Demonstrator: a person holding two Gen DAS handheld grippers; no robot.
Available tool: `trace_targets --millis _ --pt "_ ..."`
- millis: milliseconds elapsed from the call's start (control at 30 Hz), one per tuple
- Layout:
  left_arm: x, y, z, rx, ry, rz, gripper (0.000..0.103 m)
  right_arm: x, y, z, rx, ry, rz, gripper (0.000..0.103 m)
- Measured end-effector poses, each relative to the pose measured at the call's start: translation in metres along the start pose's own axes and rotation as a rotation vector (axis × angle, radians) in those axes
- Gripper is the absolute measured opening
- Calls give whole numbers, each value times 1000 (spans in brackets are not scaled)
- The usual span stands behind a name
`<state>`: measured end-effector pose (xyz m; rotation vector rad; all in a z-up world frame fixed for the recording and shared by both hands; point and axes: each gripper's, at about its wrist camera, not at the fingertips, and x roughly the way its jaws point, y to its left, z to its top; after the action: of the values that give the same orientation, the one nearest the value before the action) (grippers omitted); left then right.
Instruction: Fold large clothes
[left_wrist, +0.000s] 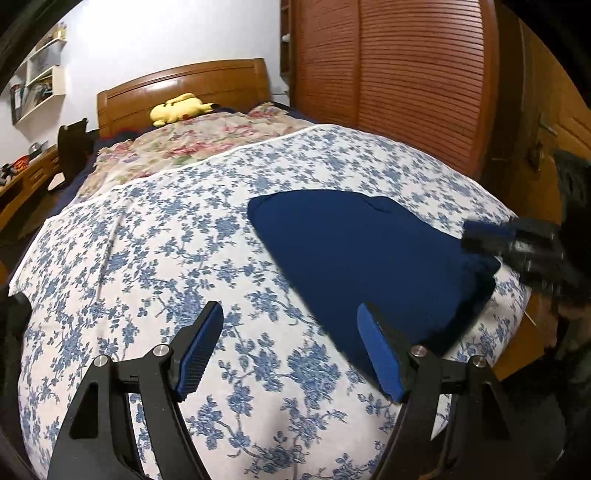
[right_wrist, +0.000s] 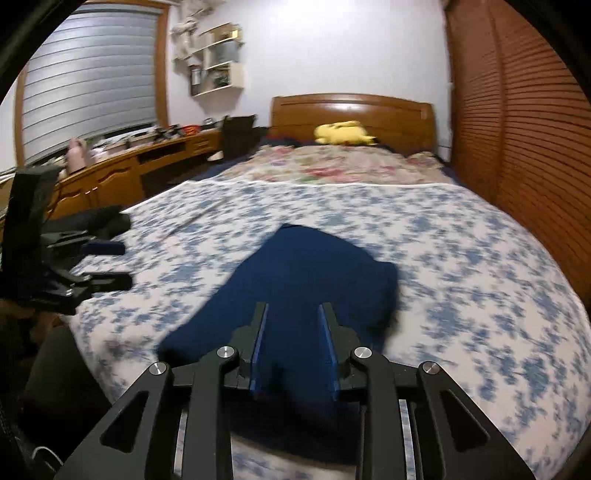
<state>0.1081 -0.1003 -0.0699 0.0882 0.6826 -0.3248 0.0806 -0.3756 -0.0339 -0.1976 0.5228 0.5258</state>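
Note:
A dark blue garment (left_wrist: 365, 258) lies folded into a compact shape on the blue-flowered bedspread (left_wrist: 166, 236), near the bed's foot. My left gripper (left_wrist: 291, 328) is open and empty above the bedspread, just left of the garment. My right gripper (right_wrist: 293, 328) hovers over the garment's (right_wrist: 306, 280) near edge with its jaws partly open; no cloth shows between the pads. It also shows in the left wrist view (left_wrist: 476, 236) at the garment's right edge. The left gripper appears in the right wrist view (right_wrist: 110, 258) at the bed's left edge.
A floral blanket (left_wrist: 192, 144) covers the bed's head end, with a yellow plush toy (left_wrist: 179, 109) by the wooden headboard (left_wrist: 184, 86). A slatted wooden wardrobe (left_wrist: 391, 74) stands on the right, a desk (right_wrist: 122, 166) and black chair (right_wrist: 238, 134) on the left.

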Motion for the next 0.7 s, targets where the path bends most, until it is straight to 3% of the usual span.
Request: trace_targets --millis 167,400,567,700 --pt "5 15 -4 -26 6 16 76 26 33 -6 -31 51 83 30" --pt "18 35 -11 -68 20 26 76 65 29 -27 -3 189 40 31" --pt "35 43 -10 -85 33 18 76 63 35 -33 34 143 -8 31" --pt "56 43 2 -76 31 -9 76 53 30 -34 77 117 17 33"
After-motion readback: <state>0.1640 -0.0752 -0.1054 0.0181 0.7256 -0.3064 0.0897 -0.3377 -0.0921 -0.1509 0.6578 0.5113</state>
